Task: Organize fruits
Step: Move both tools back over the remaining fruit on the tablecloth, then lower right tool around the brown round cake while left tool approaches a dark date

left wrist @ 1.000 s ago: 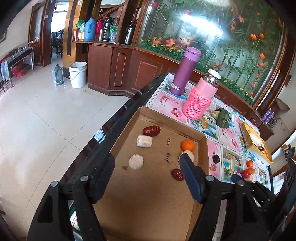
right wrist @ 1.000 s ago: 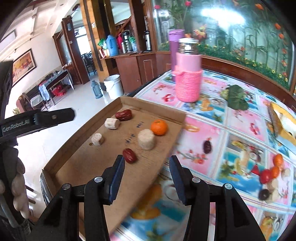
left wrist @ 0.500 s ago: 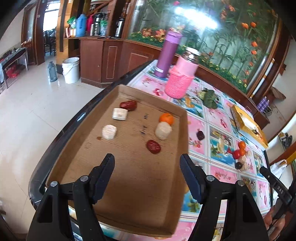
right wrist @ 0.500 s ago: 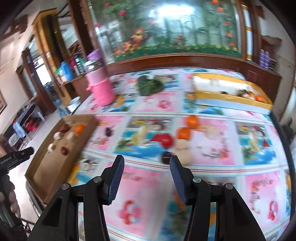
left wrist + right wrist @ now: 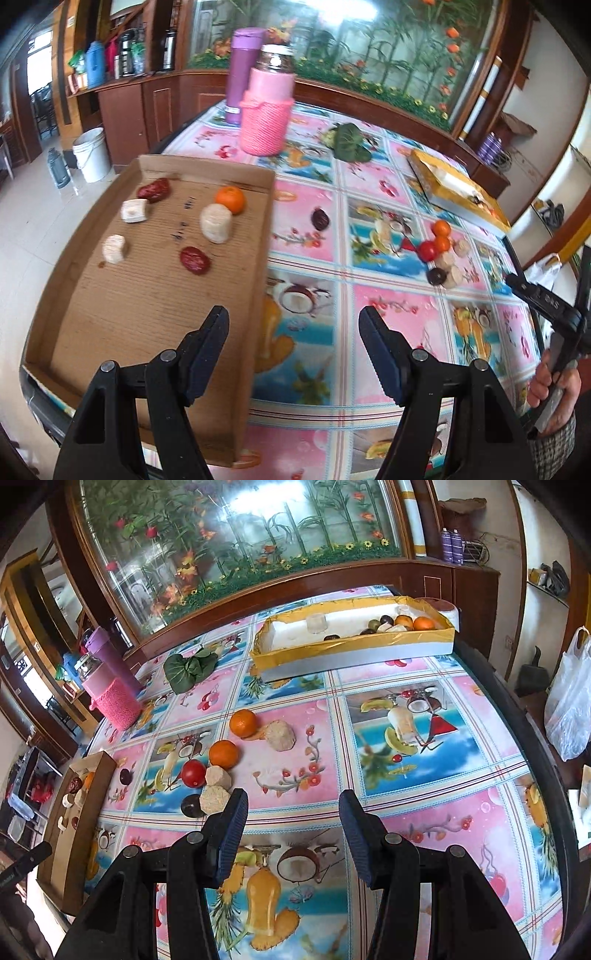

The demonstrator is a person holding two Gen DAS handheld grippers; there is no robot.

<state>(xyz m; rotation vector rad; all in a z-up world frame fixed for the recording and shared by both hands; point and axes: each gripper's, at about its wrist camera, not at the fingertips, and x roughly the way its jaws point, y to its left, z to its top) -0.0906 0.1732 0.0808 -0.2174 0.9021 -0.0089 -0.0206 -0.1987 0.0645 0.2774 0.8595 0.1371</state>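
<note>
My left gripper [image 5: 293, 321] is open and empty, straddling the right wall of a cardboard tray [image 5: 110, 314]. The tray holds an orange [image 5: 231, 199], two red dates [image 5: 195, 260] and three pale chunks [image 5: 216, 223]. My right gripper [image 5: 291, 810] is open and empty above the tablecloth, just right of a loose pile: two oranges [image 5: 242, 722], a tomato [image 5: 193, 772], pale chunks [image 5: 280, 734] and a dark fruit [image 5: 191, 805]. A single dark fruit [image 5: 320, 218] lies between pile and tray. In the left wrist view, a hand [image 5: 554, 384] holds the right gripper's handle at the right edge.
A gold-rimmed white box [image 5: 351, 646] with several fruits stands at the table's far side. A pink knit-sleeved jar [image 5: 266, 110], a purple flask [image 5: 242, 74] and a green leafy bundle [image 5: 188, 668] sit at the back left. A white plastic bag [image 5: 569, 701] hangs beyond the right edge.
Both views swung right from the tray. My right gripper left the tray and now hovers beside the loose pile mid-table. My left gripper shifted from over the tray floor to its right wall.
</note>
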